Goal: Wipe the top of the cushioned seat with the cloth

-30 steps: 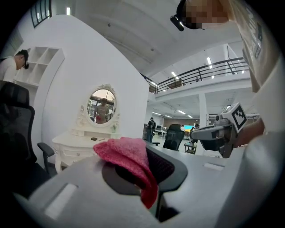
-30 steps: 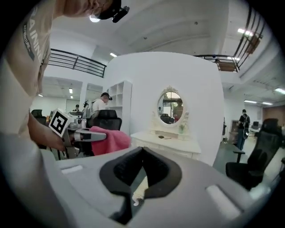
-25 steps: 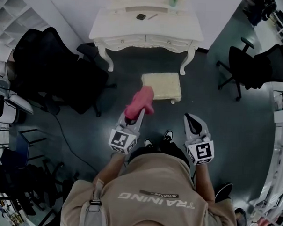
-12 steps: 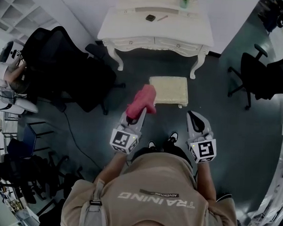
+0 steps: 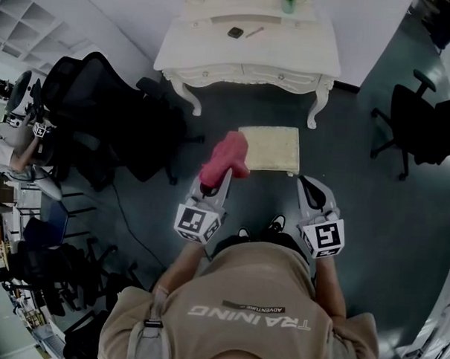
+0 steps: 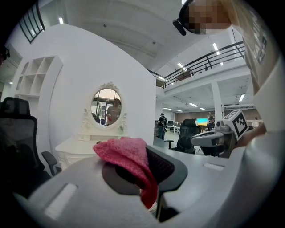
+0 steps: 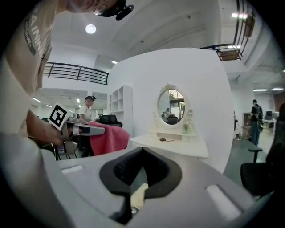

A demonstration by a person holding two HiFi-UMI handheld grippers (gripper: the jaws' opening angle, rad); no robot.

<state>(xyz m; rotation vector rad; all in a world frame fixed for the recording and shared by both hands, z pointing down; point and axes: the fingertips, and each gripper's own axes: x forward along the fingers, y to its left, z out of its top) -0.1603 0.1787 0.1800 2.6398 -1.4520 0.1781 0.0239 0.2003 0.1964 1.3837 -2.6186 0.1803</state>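
The cushioned seat [image 5: 269, 147], a cream stool, stands on the dark floor [image 5: 357, 218] with the white dressing table [image 5: 249, 51] just beyond its far side. The left gripper [image 5: 209, 185] has its jaws clamped on a pink cloth [image 5: 226, 157], which bunches over the jaw tips and in the head view overlaps the seat's left edge. The left gripper view looks out level toward the table and mirror, so the cloth is judged to be held up in the air, clear of the cushion. The right gripper [image 5: 308, 187] sits on the seat's near side, by its right corner, with its jaws together and nothing between them. The step in hand is judged to be the approach: the cloth is secured and wiping has not begun. The next move calls for lowering the left gripper and carrying it rightward over the seat until the cloth lies flat on the cushion top. It should then be pressed lightly and drawn across the whole surface.
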